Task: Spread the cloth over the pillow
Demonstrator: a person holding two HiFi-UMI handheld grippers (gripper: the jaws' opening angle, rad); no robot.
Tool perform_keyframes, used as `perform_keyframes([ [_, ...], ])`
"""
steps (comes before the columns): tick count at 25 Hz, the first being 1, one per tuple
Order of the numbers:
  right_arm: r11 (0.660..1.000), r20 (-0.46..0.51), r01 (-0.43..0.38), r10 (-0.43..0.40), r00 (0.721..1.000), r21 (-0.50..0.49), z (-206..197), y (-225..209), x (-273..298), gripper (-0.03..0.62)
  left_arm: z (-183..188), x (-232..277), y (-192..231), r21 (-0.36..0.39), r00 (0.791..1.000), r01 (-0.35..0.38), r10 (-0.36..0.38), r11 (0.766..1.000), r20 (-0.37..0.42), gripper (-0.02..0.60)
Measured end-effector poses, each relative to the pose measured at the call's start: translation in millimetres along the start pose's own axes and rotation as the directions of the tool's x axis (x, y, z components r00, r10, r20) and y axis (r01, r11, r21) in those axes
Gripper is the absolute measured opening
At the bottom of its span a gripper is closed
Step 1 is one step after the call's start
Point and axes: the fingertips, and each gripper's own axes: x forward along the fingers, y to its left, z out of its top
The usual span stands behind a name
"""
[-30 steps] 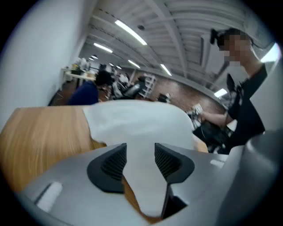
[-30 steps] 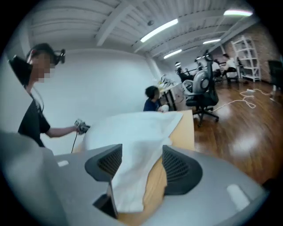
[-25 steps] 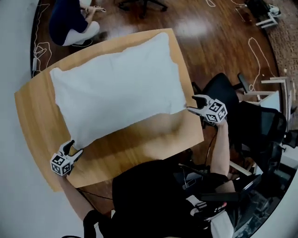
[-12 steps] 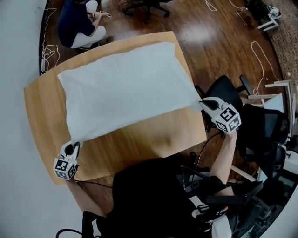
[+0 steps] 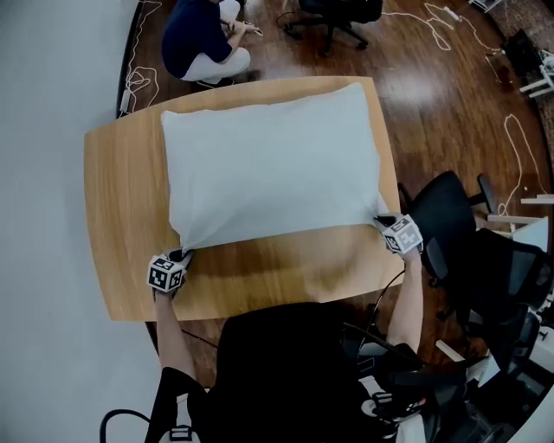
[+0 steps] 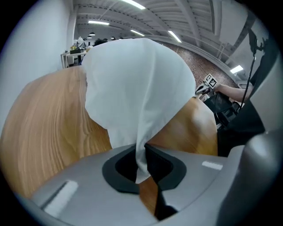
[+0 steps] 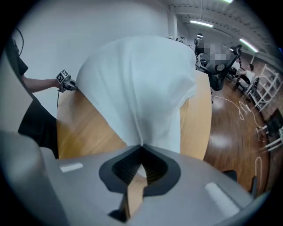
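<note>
A white cloth (image 5: 273,164) lies spread over the wooden table (image 5: 121,216), bulging as if over something thick; I cannot tell the pillow apart from it. My left gripper (image 5: 182,256) is at the cloth's near left corner, its jaws closing with that corner pinched between them (image 6: 142,154). My right gripper (image 5: 382,221) is shut on the near right corner (image 7: 141,148). From each pinch the cloth (image 6: 137,79) rises in a taut fold. Each gripper view shows the other gripper small across the cloth.
A person (image 5: 203,39) crouches on the floor beyond the table's far edge. A black office chair (image 5: 446,216) stands just right of my right gripper, another chair (image 5: 333,13) is at the back. Cables lie on the dark wood floor (image 5: 450,95). A bare strip of table runs along the near edge.
Both grippers stood open at the cloth's near corners a second ago; both have since closed on those corners, and the corners are now drawn out toward me.
</note>
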Motion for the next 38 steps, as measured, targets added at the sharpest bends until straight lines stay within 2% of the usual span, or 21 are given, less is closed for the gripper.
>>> perform_keyframes([
  [5, 0.999, 0.062, -0.010, 0.008, 0.998, 0.041, 13.6, 7.9, -0.9, 0.005, -1.6, -7.3, 8.3, -0.028, 0.999, -0.047, 0.048, 0.998, 0.020, 0.025],
  [9, 0.999, 0.051, -0.021, 0.019, 0.999, 0.039, 6.7, 9.4, 27.1, 0.006, -1.9, 2.5, 10.9, -0.049, 0.999, -0.034, 0.035, 0.998, 0.022, 0.023],
  [13, 1.000, 0.124, -0.006, 0.003, 0.992, 0.028, 9.6, 7.5, 26.8, 0.016, -1.1, 4.7, 9.3, -0.058, 0.999, -0.024, 0.026, 0.998, 0.031, 0.026],
  [14, 0.999, 0.133, -0.026, 0.021, 0.991, 0.037, 5.3, 8.8, 21.0, 0.071, -0.5, 4.7, 8.8, -0.060, 0.999, -0.023, 0.025, 0.998, 0.035, 0.030],
  [15, 0.998, 0.127, -0.043, 0.037, 0.991, 0.049, -2.2, 8.2, 13.2, 0.169, 0.8, 4.8, 8.6, -0.063, 0.999, -0.022, 0.025, 0.998, 0.041, 0.034],
  [17, 0.998, 0.081, -0.041, 0.036, 0.996, 0.056, -22.3, -0.4, -5.7, 0.248, 5.1, 3.6, 9.3, -0.072, 0.998, -0.020, 0.024, 0.997, 0.057, 0.040],
  [18, 0.998, 0.060, -0.024, 0.021, 0.998, 0.054, -30.0, -6.8, -16.6, 0.261, 6.9, 2.1, 10.1, -0.075, 0.998, -0.019, 0.024, 0.997, 0.064, 0.041],
  [21, 0.998, 0.076, 0.030, -0.034, 0.997, 0.059, -24.0, -22.3, -41.5, 0.261, 10.1, -2.4, 11.6, -0.098, 0.996, -0.014, 0.023, 0.995, 0.091, 0.046],
  [23, 0.999, 0.065, 0.041, -0.043, 0.997, 0.020, -14.8, -21.5, -31.3, 0.259, 9.5, -4.4, 11.0, -0.130, 0.993, -0.005, 0.020, 0.991, 0.115, 0.053],
  [27, 0.993, -0.035, -0.073, 0.070, 0.997, -0.090, -31.0, 12.2, 11.9, 0.232, 2.4, -16.1, 6.7, -0.180, 0.991, -0.001, 0.025, 0.984, 0.135, 0.061],
  [30, 0.995, -0.065, -0.053, 0.048, 0.997, -0.080, -41.9, 0.0, -19.9, 0.232, -2.7, -33.6, 6.7, -0.193, 0.989, -0.018, 0.045, 0.981, 0.139, 0.075],
  [31, 0.998, -0.026, -0.024, 0.022, 0.999, -0.055, -36.5, -12.9, -36.9, 0.232, -5.7, -39.3, 8.1, -0.203, 0.988, -0.031, 0.061, 0.979, 0.140, 0.075],
  [33, 0.998, 0.132, 0.045, -0.052, 0.990, 0.050, -10.2, -52.3, -64.4, 0.204, -12.5, -45.2, 15.2, -0.228, 0.986, -0.062, 0.095, 0.972, 0.139, 0.074],
  [35, 0.979, 0.287, 0.083, -0.134, 0.949, 0.184, 23.3, -97.0, -72.7, 0.155, -17.7, -41.3, 22.1, -0.252, 0.985, -0.075, 0.111, 0.965, 0.133, 0.074],
  [36, 0.967, 0.341, 0.081, -0.163, 0.926, 0.241, 40.2, -116.0, -67.9, 0.110, -19.1, -37.1, 23.1, -0.258, 0.986, -0.075, 0.111, 0.963, 0.128, 0.075],
  [37, 0.954, 0.400, 0.040, -0.163, 0.902, 0.297, 58.4, -130.8, -58.9, 0.094, -19.7, -32.9, 22.8, -0.259, 0.987, -0.074, 0.108, 0.963, 0.121, 0.074],
  [38, 0.929, 0.487, -0.070, -0.126, 0.864, 0.364, 79.1, -141.0, -48.9, 0.094, -19.5, -29.2, 21.8, -0.257, 0.988, -0.074, 0.106, 0.964, 0.113, 0.074],
])
